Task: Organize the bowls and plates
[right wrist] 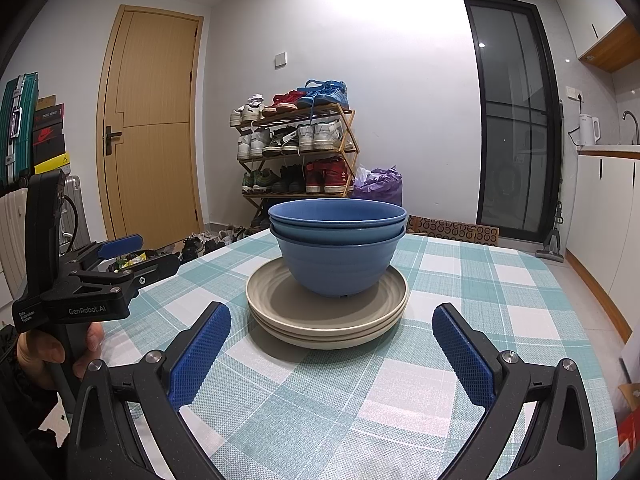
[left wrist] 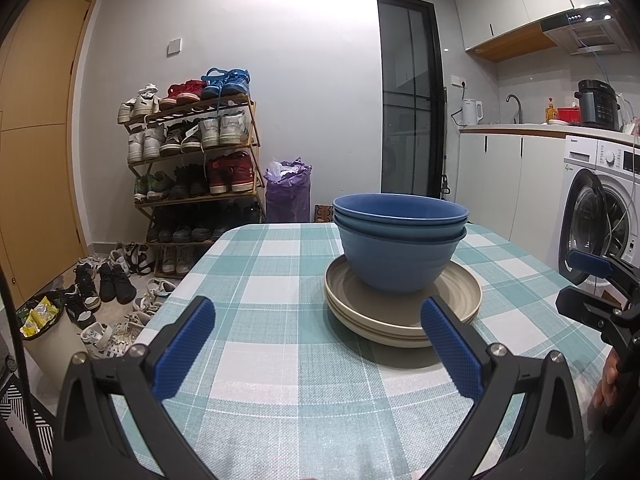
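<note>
Bowls: two nested blue round bowls [right wrist: 338, 248] sat on the plates.
Plates: three stacked beige ridged plates [right wrist: 327, 316] rested mid-worktop [right wrist: 460, 280].
Left claw [left wrist: 318, 346]: spread wide, empty.
Right claw [right wrist: 330, 354]: spread wide, empty.

Blue bowls [right wrist: 338, 256]: matt, smooth, plastic-like, faint ribbing on the lower one. Beige plates [right wrist: 326, 312]: matt, fine concentric ridges. Worktop [right wrist: 460, 360] cover: woven checked cloth, coarse visible weave. Right claw [right wrist: 330, 354]: black matt plastic arms, blue knurled pads [right wrist: 200, 356], shiny metal pins. Left claw [left wrist: 318, 346]: same finish.
</note>
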Tool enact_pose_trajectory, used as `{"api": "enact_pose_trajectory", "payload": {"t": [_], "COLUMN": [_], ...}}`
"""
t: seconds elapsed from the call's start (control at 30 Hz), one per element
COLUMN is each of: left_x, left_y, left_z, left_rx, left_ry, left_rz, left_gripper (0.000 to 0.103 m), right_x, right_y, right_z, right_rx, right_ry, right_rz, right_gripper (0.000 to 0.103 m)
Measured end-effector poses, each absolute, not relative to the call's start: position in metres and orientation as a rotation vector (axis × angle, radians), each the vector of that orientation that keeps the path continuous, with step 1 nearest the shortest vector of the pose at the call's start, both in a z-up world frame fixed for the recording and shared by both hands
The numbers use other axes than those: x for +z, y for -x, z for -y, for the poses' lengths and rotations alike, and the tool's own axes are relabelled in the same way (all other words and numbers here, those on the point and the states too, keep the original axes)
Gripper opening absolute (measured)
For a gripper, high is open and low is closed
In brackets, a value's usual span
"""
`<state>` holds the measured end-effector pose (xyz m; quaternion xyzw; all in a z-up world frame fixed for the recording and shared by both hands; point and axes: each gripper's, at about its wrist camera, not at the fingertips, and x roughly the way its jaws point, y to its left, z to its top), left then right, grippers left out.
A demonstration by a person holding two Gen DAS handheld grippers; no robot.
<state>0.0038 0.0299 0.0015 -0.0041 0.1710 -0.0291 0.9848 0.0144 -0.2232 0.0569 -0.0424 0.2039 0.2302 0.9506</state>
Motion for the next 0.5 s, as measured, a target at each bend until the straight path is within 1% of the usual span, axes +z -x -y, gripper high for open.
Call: {"api": "enact_pose_trajectory", "payload": {"t": [0.5], "left_x": [0.0027], "left_y": [-0.0024], "left_z": [-0.0279], "left_rx": [-0.062], "left_ry": [0.005], "left_rz": [-0.335], "left_gripper": [0.103], "right_x": [0.0569], "right_y": [-0.014], "right_z": [0.2232], "right_rx": [0.468], "right_ry": [0.086], "right_rz": [-0.415], "right_gripper": [0.103]}}
